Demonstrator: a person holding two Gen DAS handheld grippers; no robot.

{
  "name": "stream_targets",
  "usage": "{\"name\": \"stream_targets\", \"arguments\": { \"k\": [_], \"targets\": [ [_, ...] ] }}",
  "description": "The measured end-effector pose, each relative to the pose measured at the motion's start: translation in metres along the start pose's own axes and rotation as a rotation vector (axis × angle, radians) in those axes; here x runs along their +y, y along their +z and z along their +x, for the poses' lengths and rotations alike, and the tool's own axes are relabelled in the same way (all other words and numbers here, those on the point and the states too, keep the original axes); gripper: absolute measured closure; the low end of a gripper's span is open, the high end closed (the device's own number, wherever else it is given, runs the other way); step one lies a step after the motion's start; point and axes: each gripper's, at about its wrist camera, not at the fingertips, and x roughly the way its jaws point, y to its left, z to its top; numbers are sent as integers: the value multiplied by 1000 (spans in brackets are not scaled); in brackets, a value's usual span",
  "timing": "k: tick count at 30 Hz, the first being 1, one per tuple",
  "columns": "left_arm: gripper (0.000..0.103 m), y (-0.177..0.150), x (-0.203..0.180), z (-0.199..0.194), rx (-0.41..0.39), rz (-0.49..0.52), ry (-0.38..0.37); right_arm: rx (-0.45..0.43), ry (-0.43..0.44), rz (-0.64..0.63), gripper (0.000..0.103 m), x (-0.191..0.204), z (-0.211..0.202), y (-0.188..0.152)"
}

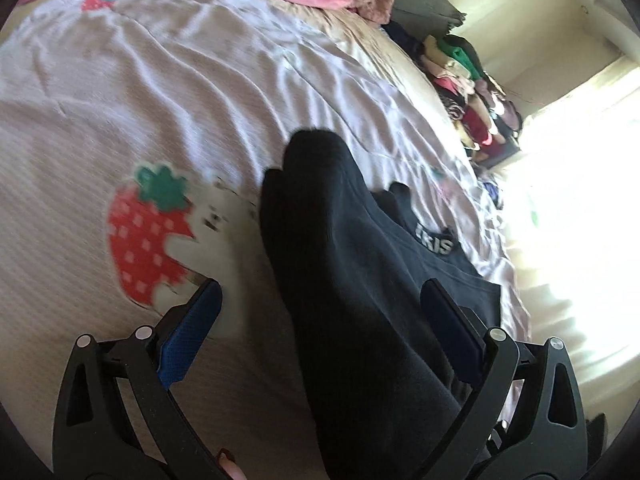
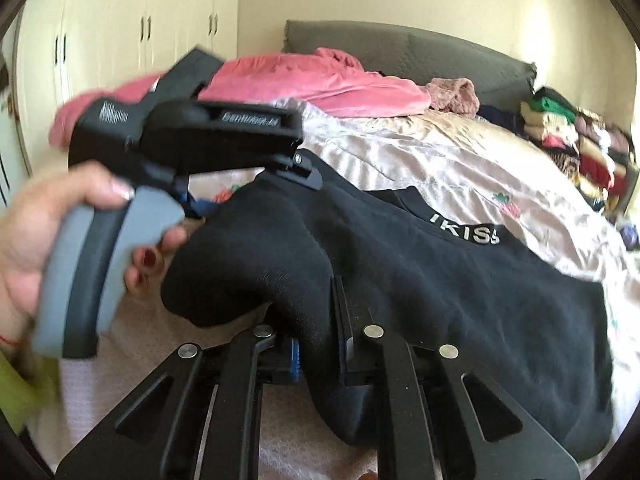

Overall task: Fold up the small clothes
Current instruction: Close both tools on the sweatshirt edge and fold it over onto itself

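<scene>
A black sweatshirt [image 2: 460, 280] with a white "IKISS" neck band lies on the pale bedspread; it also shows in the left wrist view [image 1: 360, 272]. My left gripper [image 1: 320, 296] is open, its blue-padded fingers either side of a raised black sleeve fold that passes between them. My right gripper [image 2: 316, 344] is shut on a fold of the black sweatshirt and holds it up off the bed. The left gripper's body and the hand on its grey handle show at the left of the right wrist view [image 2: 192, 136].
The bedspread [image 1: 140, 120] has strawberry prints. A pink garment [image 2: 320, 84] and a grey headboard cushion [image 2: 420, 52] lie at the far end. Stacked folded clothes [image 2: 580, 140] sit along the right edge. White wardrobes [image 2: 120, 32] stand behind.
</scene>
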Motion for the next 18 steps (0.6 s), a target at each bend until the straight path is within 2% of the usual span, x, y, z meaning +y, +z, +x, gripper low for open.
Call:
{"name": "stream_targets", "arguments": {
  "k": [1,3,5,6,9,11,13,18],
  "targets": [
    [11,-2,-1,0,1,-2,-9,-1,7,14,92,0,-2,0],
    [26,-6,-6,2,7,-5,-37,-4,5,18,92,1,-5,0],
    [50,-10,-12,4,14,-4,-58,-11,-9,-1,93,10,-10,-4],
    [54,-15,-19,4,14,8,-65,-15,-19,-16,93,12,-10,-6],
    [59,-26,-44,0,-25,83,-24,-35,-46,-17,94,16,-19,-14],
    [69,-30,-54,-4,-39,105,-34,-54,-56,19,94,8,-28,-16],
    [72,-32,-68,-12,-56,127,-62,-63,-56,41,95,1,-36,-19],
    [74,-42,-102,-23,-82,195,-79,-85,-67,128,96,-22,-62,-29]
  ]
}}
